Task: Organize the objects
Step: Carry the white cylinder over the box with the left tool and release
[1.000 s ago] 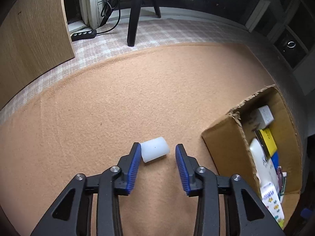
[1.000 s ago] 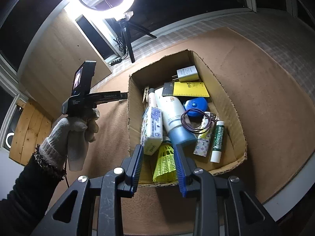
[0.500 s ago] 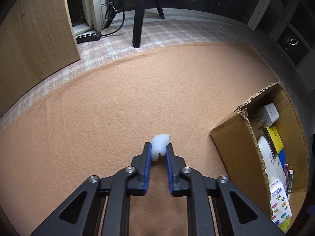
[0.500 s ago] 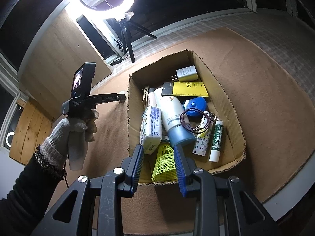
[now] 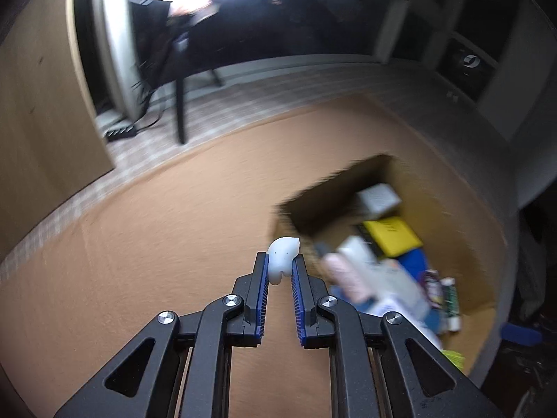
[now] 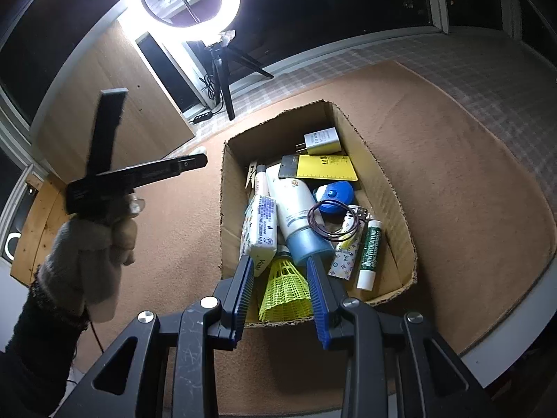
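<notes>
My left gripper (image 5: 280, 261) is shut on a small white soft piece (image 5: 285, 249), squeezed between the blue pads and held up off the orange mat. It hangs by the near left corner of the open cardboard box (image 5: 449, 216); this view is blurred. In the right wrist view a gloved hand holds the left gripper (image 6: 200, 160) to the left of the box (image 6: 229, 209). My right gripper (image 6: 278, 264) stands open over the box's near end. A yellow shuttlecock (image 6: 283, 289) lies in the box below its fingers, untouched.
The box holds a white charger (image 6: 322, 141), a yellow notepad (image 6: 327, 167), a white and blue bottle (image 6: 296, 216), a tissue pack (image 6: 261, 230) and a green lip balm (image 6: 370, 250). A ring light tripod (image 6: 222, 80) and a wooden board (image 6: 115, 104) stand beyond the mat (image 6: 452, 174).
The left jaws closed on the white piece on the mat, then lifted it and carried it right, toward the box. The right gripper stayed where it was.
</notes>
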Demonstrator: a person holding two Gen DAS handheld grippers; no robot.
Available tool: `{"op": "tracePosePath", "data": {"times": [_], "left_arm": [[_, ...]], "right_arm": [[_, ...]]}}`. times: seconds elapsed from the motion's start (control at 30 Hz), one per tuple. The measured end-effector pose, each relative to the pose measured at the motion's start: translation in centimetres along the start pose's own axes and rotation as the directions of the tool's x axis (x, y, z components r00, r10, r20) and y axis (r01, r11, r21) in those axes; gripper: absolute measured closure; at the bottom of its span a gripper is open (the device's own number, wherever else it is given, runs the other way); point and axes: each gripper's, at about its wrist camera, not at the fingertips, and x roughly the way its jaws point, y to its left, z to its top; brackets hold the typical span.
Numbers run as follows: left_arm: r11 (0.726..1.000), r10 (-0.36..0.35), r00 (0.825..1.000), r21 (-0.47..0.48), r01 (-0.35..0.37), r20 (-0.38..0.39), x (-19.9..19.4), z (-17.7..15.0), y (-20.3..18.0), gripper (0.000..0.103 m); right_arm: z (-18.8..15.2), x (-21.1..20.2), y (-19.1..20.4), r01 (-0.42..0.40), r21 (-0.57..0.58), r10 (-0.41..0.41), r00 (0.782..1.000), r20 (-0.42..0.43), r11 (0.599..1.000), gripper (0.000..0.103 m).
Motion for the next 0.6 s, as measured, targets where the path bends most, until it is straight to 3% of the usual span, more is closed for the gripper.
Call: {"op": "tracePosePath", "data": {"times": [0.2, 0.47, 0.6], "left_arm": [[0.992, -0.086, 0.996, 0.09, 0.087, -0.022, -0.5, -0.5, -5.7, 0.089], [0.983, -0.137, 0.99, 0.117, 0.141, -0.044, 0.1, -0.4, -9.5, 0.087], [0.98, -0.152, 0.987, 0.125, 0.157, -0.047, 0.1, -0.3, -10.3, 0.069]], "right_arm": [[-0.3, -0.3, -0.1, 0.029, -0.01, -0.029, 1.0, 0.007, 1.0, 0.074], [-0.7, -0.6, -0.5, 0.043, -0.008, -0.043, 0.999, 0.002, 0.999, 0.074], [-0.9, -0.6, -0.6, 0.05, -0.007, -0.05, 0.999, -0.001, 0.999, 0.074]]}}
